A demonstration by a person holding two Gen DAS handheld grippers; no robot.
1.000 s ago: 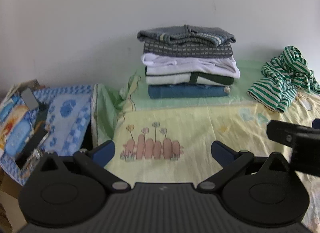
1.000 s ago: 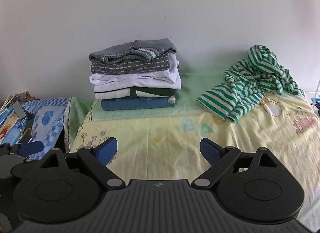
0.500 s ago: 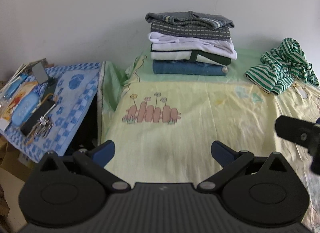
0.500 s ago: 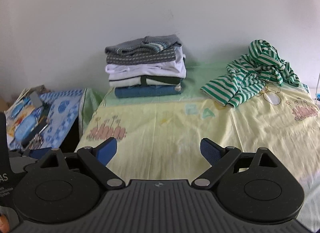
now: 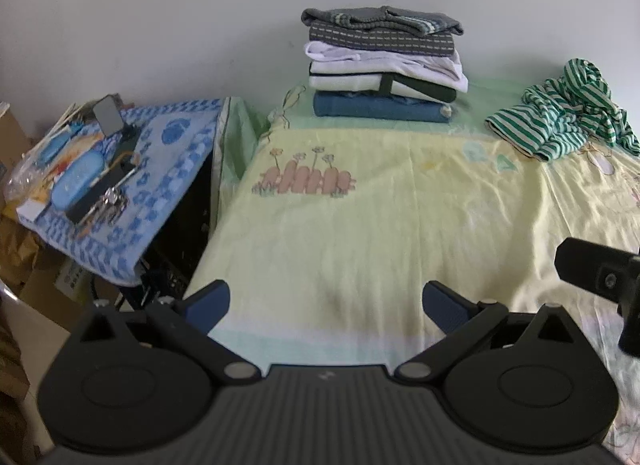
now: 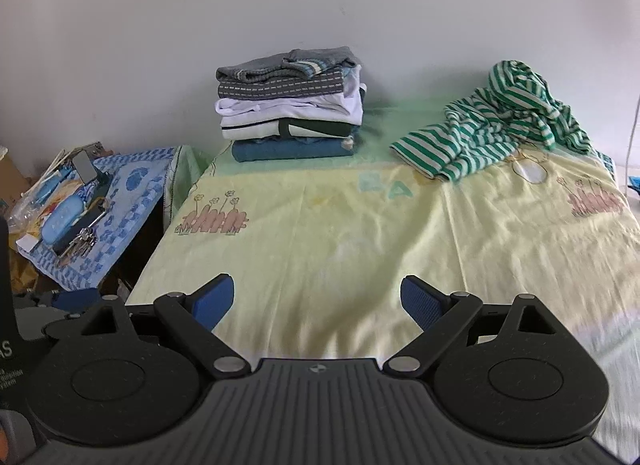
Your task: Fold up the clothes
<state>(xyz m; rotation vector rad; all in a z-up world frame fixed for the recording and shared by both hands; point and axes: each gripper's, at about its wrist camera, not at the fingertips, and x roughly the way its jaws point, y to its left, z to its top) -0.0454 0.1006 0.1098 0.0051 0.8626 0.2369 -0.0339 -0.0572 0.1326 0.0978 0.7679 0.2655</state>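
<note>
A crumpled green-and-white striped garment lies unfolded at the far right of the bed. A stack of folded clothes stands against the wall at the back. My left gripper hovers open over the near edge of the yellow sheet, nothing between its blue pads. My right gripper is open too, empty, above the sheet near the front edge. Part of the right gripper's body shows at the right edge of the left wrist view.
A low side table with a blue patterned cloth stands left of the bed, holding a blue case, keys and small items. Cardboard boxes sit on the floor at far left. A white wall backs the bed.
Both grippers have pulled back from the wall and risen; the stack and striped garment look farther off. More sheet and side table show. Both stay open.
</note>
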